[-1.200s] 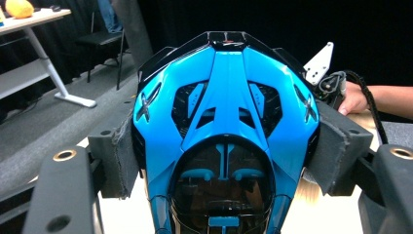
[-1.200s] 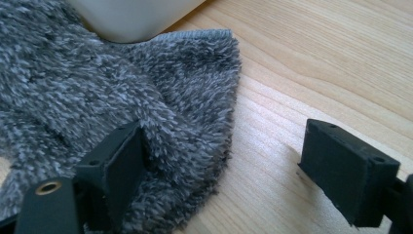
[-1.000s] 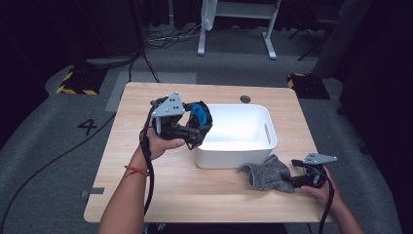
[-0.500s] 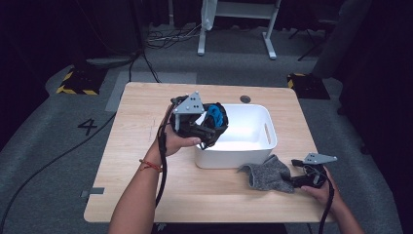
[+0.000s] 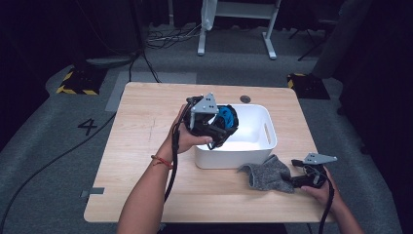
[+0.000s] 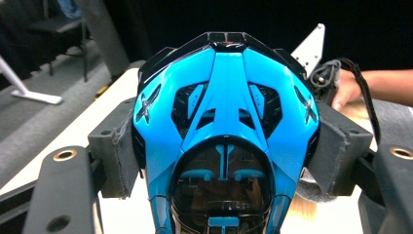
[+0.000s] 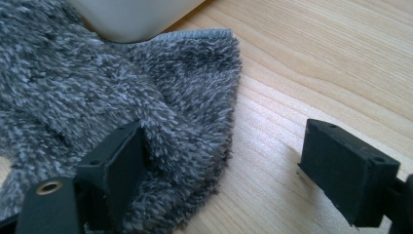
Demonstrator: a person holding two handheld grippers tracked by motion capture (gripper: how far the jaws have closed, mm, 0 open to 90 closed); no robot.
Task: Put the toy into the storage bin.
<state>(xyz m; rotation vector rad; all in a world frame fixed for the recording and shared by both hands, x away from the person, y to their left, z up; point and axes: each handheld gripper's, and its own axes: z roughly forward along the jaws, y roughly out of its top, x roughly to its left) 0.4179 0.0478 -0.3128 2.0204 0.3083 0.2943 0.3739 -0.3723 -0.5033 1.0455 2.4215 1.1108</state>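
The wooden table (image 5: 146, 146) carries everything, and at its centre, toward three o'clock, sits the white bin (image 5: 253, 146), a rectangular tub with a slot handle in its right wall. Against the bin's front right corner, at about five o'clock from it, lies the grey fuzzy cloth (image 5: 267, 174), spread flat on the wood; in the right gripper view its pile runs up under the bin's pale edge (image 7: 131, 19). The left gripper (image 5: 216, 127) hangs over the bin's left rim at roughly nine o'clock of the tub, held in the person's left hand (image 5: 187, 141), and its jaws are clamped on the blue and black toy helmet (image 6: 226, 146). In the left gripper view the two padded fingers (image 6: 119, 161) press on either flank of the helmet, which points its glossy blue crown up and its dark visor down toward the camera. The helmet sits above the bin's inner left side, clear of the bin floor. The right gripper (image 7: 221, 161) rests low at the table's five o'clock corner, in the right hand (image 5: 319, 190). Its jaws stand apart: one finger (image 7: 122, 165) is sunk into the edge of the cloth, the other is over bare wood, with nothing pinched between them.
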